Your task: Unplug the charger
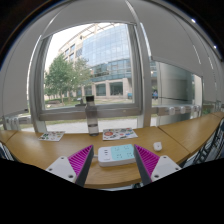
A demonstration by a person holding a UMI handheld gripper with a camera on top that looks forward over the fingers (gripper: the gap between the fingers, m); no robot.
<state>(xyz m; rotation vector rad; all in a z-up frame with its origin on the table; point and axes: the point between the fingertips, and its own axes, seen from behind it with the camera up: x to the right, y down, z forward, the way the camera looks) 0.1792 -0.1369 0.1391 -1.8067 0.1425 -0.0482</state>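
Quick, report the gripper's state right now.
Gripper: open, holding nothing. A white charger block rests on the wooden table between the fingers, with a gap at either side.

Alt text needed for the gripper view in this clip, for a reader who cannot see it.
The gripper, fingers open, hovers over a wooden table, with a white charger lying between its two pink-padded fingers. Beyond it, a large window shows trees and a glass building outside.
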